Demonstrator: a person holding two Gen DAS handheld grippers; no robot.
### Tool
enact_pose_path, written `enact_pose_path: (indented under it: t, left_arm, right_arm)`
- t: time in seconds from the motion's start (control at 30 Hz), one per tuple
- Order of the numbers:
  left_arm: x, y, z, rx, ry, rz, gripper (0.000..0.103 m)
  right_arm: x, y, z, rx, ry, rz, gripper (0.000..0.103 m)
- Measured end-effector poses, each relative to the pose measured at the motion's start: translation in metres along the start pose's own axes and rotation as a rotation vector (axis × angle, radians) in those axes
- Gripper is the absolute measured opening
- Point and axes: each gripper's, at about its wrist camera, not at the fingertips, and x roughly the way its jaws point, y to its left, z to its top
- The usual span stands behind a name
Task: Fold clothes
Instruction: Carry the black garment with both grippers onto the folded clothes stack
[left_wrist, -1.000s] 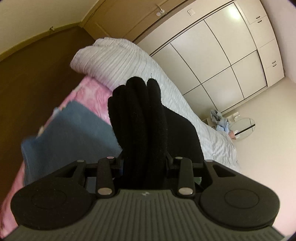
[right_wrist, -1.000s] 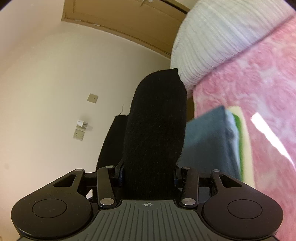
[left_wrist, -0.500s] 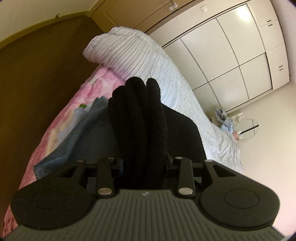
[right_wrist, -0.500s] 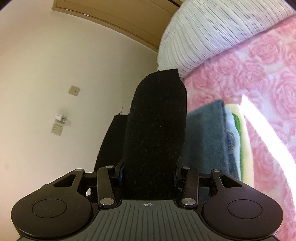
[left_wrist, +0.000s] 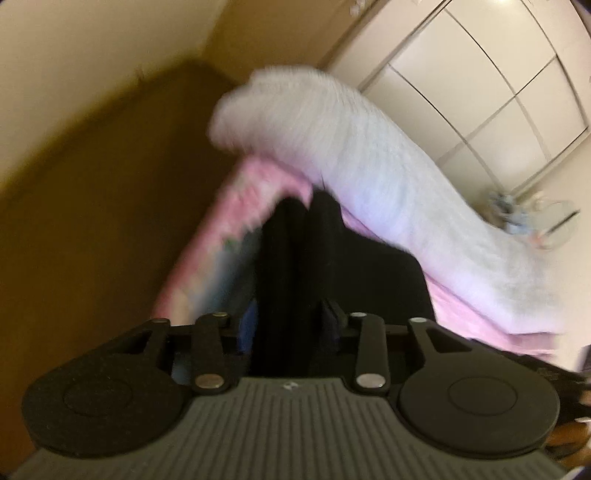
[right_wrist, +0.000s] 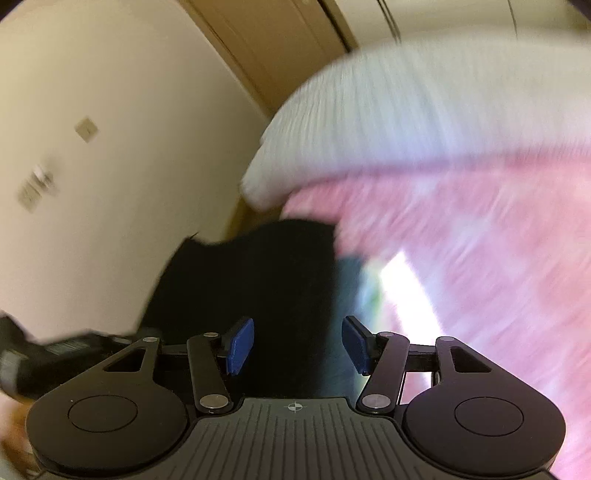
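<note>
Both views are blurred by motion. In the left wrist view my left gripper (left_wrist: 291, 317) is shut on a folded black garment (left_wrist: 295, 258) that stands up between its fingers and spreads to the right. In the right wrist view my right gripper (right_wrist: 297, 343) has its blue pads (right_wrist: 240, 343) apart, open, with the black garment (right_wrist: 258, 288) lying between and beyond them, not pinched. A stack of folded clothes, dark blue on top (right_wrist: 349, 280), lies just behind the garment on the pink bed cover (right_wrist: 480, 258).
A white ribbed quilt (left_wrist: 351, 155) is heaped along the far side of the pink bed cover (left_wrist: 243, 206). A brown headboard (left_wrist: 110, 203) is at left, white wardrobe doors (left_wrist: 480, 74) at the back. A cream wall with sockets (right_wrist: 74, 147) is at left.
My right gripper has opened and let go of the black garment, which has sunk lower. Both grippers have swung quickly toward the bed; the left one still holds the garment.
</note>
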Motion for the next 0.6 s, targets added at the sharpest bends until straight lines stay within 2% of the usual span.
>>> enact_pose_path:
  t: [0.03,0.07,0.1,0.17,0.23,0.33,0.4,0.53,0.6]
  left_arm:
    - [-0.008,-0.008,0.004,0.032,-0.036,0.040,0.021]
    - [-0.007,-0.015,0.008,0.056,-0.045,0.036,0.017]
    - [-0.007,-0.023,0.012,0.079,-0.055,0.032,0.015]
    - [-0.005,-0.037,0.020,0.127,-0.072,0.024,0.001]
    - [0.014,-0.049,0.022,0.192,-0.057,0.056,0.000]
    - [0.044,-0.052,0.023,0.252,-0.027,0.115,0.000]
    - [0.062,-0.042,0.021,0.244,-0.004,0.127,0.000]
    - [0.081,-0.030,0.014,0.293,0.000,0.150,0.000]
    - [0.082,-0.027,0.014,0.315,-0.002,0.155,0.000]
  right_arm:
    - [-0.004,0.004,0.004,-0.054,-0.018,-0.038,0.057]
    - [-0.007,0.007,0.007,-0.106,-0.033,-0.074,0.052]
    - [-0.006,0.013,0.011,-0.150,-0.036,-0.102,0.040]
    - [0.002,0.029,0.013,-0.221,-0.043,-0.123,0.032]
    - [0.012,0.046,0.013,-0.283,-0.045,-0.143,0.022]
    - [0.042,0.066,0.001,-0.321,-0.011,-0.186,0.020]
    - [0.064,0.072,-0.011,-0.321,0.026,-0.216,0.019]
    - [0.081,0.076,-0.031,-0.327,0.009,-0.250,0.019]
    - [0.083,0.081,-0.035,-0.366,-0.001,-0.233,0.019]
